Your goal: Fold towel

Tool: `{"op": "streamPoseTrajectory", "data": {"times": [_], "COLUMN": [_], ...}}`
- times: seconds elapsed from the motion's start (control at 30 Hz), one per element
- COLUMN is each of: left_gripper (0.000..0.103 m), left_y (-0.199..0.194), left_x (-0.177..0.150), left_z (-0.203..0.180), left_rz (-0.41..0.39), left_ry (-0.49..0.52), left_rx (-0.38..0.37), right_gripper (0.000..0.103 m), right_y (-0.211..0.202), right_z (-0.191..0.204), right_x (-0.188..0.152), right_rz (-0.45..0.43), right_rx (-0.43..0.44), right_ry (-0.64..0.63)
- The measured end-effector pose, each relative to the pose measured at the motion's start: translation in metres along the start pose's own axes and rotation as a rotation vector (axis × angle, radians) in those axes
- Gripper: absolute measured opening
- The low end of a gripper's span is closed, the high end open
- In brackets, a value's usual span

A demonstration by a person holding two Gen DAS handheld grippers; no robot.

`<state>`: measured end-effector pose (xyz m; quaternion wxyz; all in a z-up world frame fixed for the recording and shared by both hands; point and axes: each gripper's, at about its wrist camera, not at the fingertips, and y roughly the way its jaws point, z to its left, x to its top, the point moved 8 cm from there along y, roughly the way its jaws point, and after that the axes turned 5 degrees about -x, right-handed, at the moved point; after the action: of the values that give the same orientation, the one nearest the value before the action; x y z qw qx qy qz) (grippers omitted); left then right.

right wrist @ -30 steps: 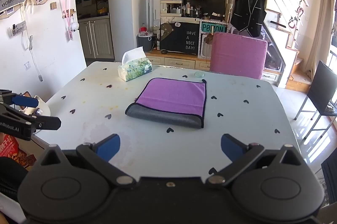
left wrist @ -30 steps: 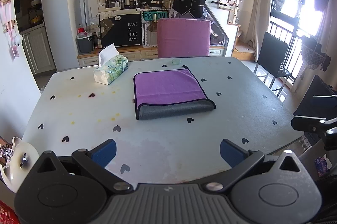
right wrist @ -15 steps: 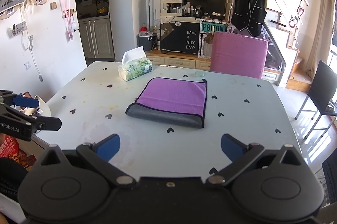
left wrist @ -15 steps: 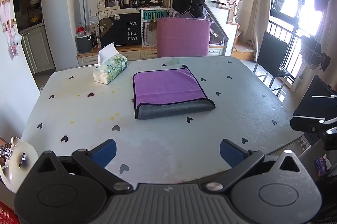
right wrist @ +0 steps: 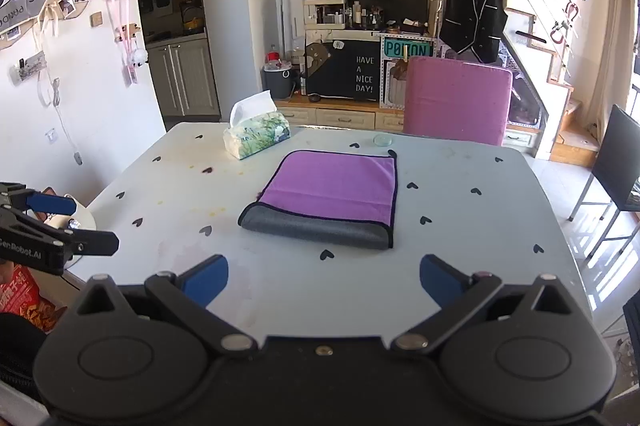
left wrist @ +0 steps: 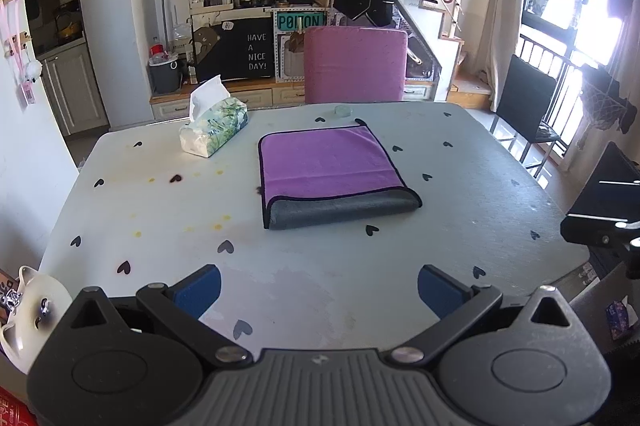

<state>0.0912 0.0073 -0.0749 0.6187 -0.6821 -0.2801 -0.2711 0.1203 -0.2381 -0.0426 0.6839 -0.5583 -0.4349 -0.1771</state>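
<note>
Both the left gripper (left wrist: pixel 318 288) and right gripper (right wrist: pixel 324 280) hover at the near worktop (left wrist: pixel 320 266) edge, fingers spread wide and empty, well apart from the towel (left wrist: pixel 332 174). A grip taking only the top layer risks undoing the fold, and dragging could skew it. The towel lies mid-worktop, folded flat: purple top, grey underlayer along the near edge, dark trim.

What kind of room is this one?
Likely a home dining area: a table with a towel, a tissue box, a pink chair and stairs behind.
</note>
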Motion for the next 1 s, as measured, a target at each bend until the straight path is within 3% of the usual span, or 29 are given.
{"op": "streamPoseTrajectory", "data": {"times": [0.33, 0.67, 1.0], "left_gripper": [0.103, 0.103, 0.102], "left_y": [0.042, 0.064, 0.136], "left_x": [0.029, 0.084, 0.122], "left_z": [0.01, 0.005, 0.028], "left_rz": [0.025, 0.041, 0.083], "left_ry": [0.002, 0.009, 0.012], "left_rx": [0.016, 0.015, 0.086], "right_gripper": [0.102, 0.102, 0.102], "right_y": [0.043, 0.075, 0.143], "right_z": [-0.009, -0.018, -0.06], "right_x": [0.025, 0.074, 0.118], "right_rz": [0.005, -0.001, -0.02], "right_rx": [0.012, 0.036, -0.02], "right_ry": [0.0, -0.007, 0.068]}}
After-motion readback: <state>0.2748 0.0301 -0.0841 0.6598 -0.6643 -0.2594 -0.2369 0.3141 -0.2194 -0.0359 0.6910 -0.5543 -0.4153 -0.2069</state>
